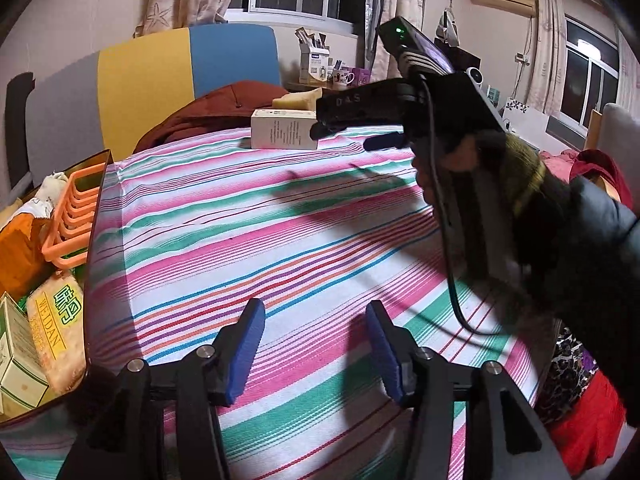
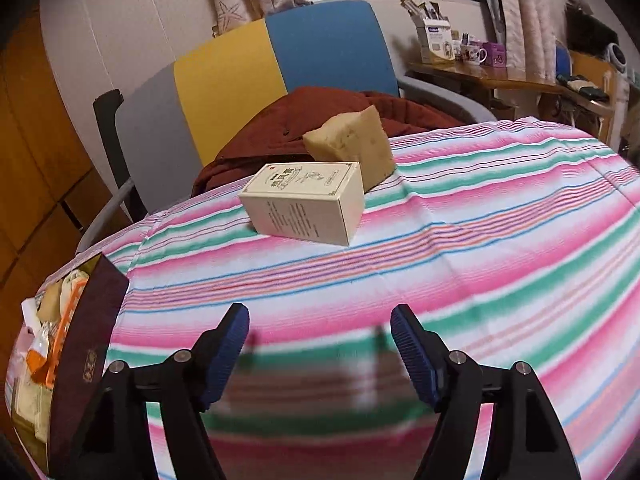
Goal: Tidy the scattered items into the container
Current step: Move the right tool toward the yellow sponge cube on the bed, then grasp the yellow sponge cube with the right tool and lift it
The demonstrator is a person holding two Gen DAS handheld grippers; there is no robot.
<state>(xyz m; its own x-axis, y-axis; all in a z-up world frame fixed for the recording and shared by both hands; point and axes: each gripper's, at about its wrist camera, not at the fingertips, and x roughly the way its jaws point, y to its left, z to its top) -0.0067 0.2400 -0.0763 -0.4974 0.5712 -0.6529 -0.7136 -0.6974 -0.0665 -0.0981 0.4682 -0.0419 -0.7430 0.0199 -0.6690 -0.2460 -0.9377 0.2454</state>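
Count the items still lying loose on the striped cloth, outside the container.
2. A cream box lies at the far side of the cloth, and a tan block sits just behind it, touching it. Others may be hidden outside the views.

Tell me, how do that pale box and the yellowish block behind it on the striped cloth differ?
The cream box is a crisp-edged carton with print; the yellowish block is bare, rough and speckled. The box lies flat on its long side, while the block sits tilted behind it. In the right wrist view the box lies nearer the right gripper. Both rest on the striped cloth, outside the container.

Cream box (image 2: 306,202) flat, touching tan block (image 2: 352,144); dark container (image 2: 86,344) full at left.
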